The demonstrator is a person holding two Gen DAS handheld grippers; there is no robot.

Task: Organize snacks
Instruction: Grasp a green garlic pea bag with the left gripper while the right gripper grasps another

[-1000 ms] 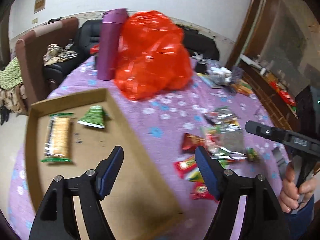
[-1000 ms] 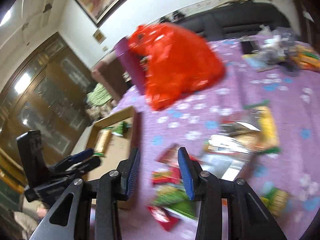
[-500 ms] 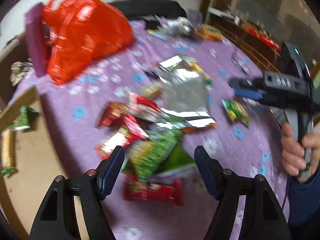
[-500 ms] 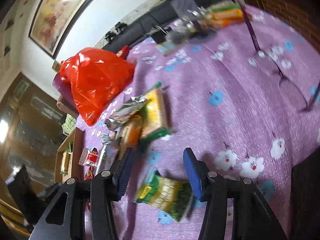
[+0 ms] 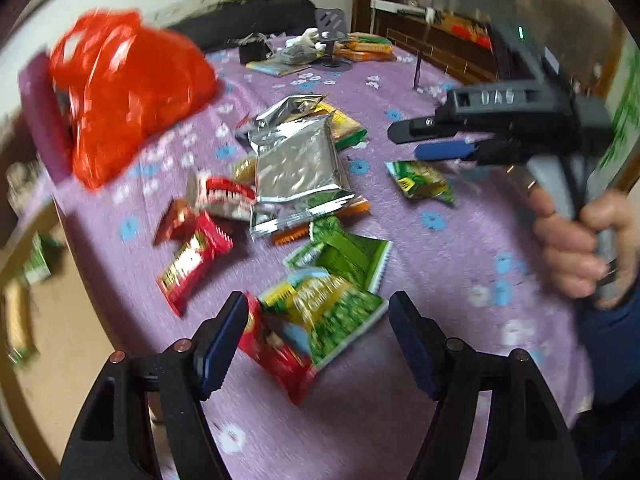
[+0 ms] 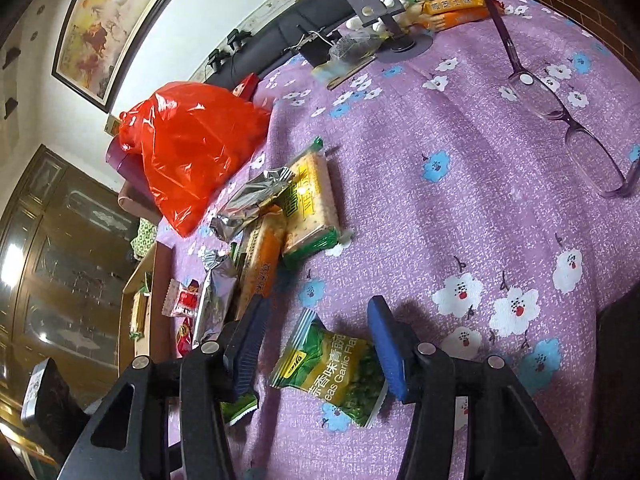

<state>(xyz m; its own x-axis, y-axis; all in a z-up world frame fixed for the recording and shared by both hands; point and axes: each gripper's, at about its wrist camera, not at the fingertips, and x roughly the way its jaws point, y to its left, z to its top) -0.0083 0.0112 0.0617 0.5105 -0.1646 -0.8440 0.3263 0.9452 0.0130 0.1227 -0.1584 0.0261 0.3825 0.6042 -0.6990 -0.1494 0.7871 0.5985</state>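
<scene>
Pick-up step in hand. Right gripper [image 6: 316,354] is held open, jaws just widened, straddling the green pea packet [image 6: 334,374] on the purple cloth [image 6: 440,220]; pads not touching. Closure is required next. Left gripper [image 5: 316,344] is open over the snack pile [image 5: 316,312].

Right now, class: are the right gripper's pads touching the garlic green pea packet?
Apart. The right wrist view shows the right gripper straddling the green pea packet, purple cloth visible beside the left pad.
</scene>
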